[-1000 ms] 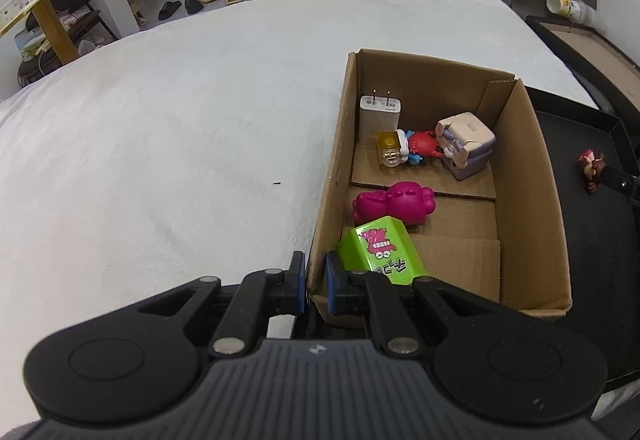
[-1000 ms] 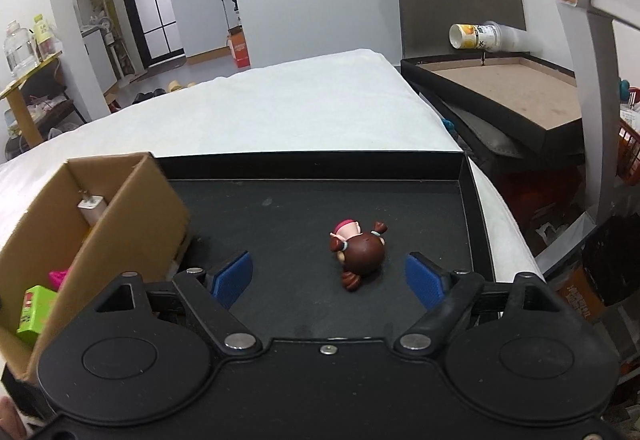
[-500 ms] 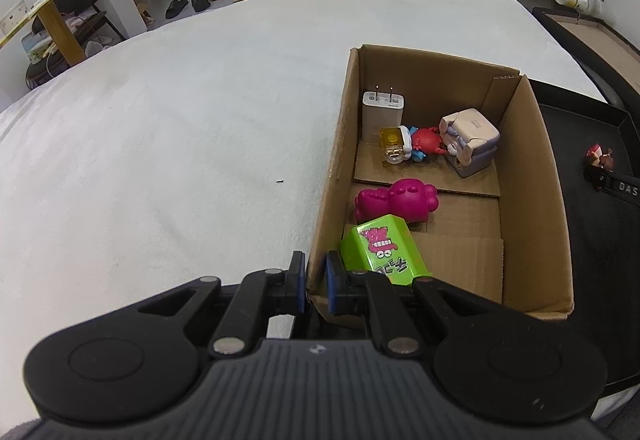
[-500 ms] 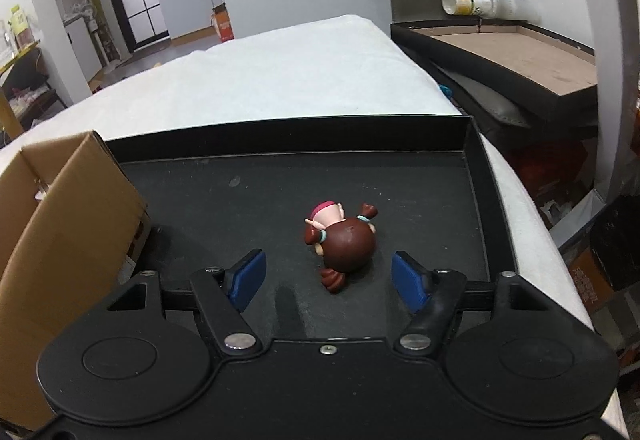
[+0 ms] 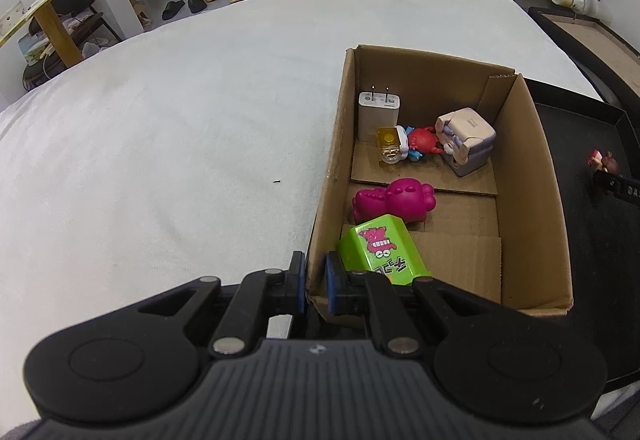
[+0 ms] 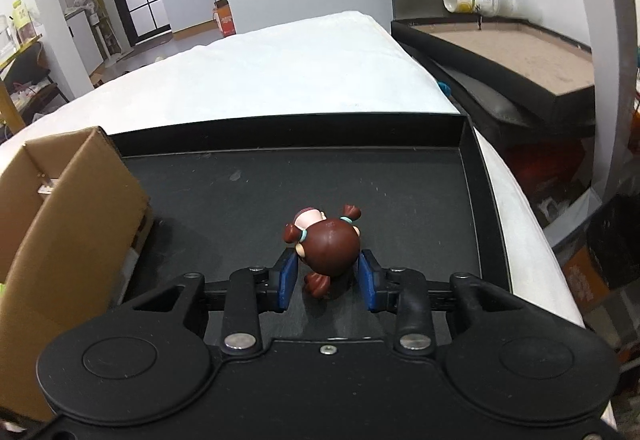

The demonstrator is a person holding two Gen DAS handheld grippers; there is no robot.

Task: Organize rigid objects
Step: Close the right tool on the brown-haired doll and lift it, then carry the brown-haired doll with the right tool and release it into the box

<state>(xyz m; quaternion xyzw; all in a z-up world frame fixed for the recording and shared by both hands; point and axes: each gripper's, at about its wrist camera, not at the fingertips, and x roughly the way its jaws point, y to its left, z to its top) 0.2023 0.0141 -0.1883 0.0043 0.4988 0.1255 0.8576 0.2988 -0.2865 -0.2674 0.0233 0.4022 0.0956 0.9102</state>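
**Spotter:** Fingers point(image 6: 288, 282) on your right gripper point(image 6: 327, 280) are clenching the little doll figure point(image 6: 326, 244) by its round brown head, one blue pad pressing each side. Your left gripper point(image 5: 315, 282) is clamping the near wall of the cardboard box point(image 5: 528, 175), one pad outside, one inside.

**Operator:** How am I doing the lift well?

**Spotter:** You are gripping a round, glossy head, so I judge it could squirt out. Be lifting straight up off the black tray point(image 6: 400, 179) before swinging left, and be clearing the box's right wall rather than brushing it. Keep the left hand bracing the box while you are crossing over.

**Operator:** Where am I setting it?

**Spotter:** You are looking at bare cardboard floor on the right side, beside the magenta toy point(image 5: 394, 199) and the green block point(image 5: 380, 252). The far end is holding the white charger point(image 5: 378, 113), a red figure point(image 5: 420, 141) and a pale grey toy point(image 5: 466, 139).

**Operator:** And the doll itself?

**Spotter:** It is lying on its side on the tray, just right of the box: brown hair in bunches tied with teal bands, a pink cap, hard plastic by its shine.
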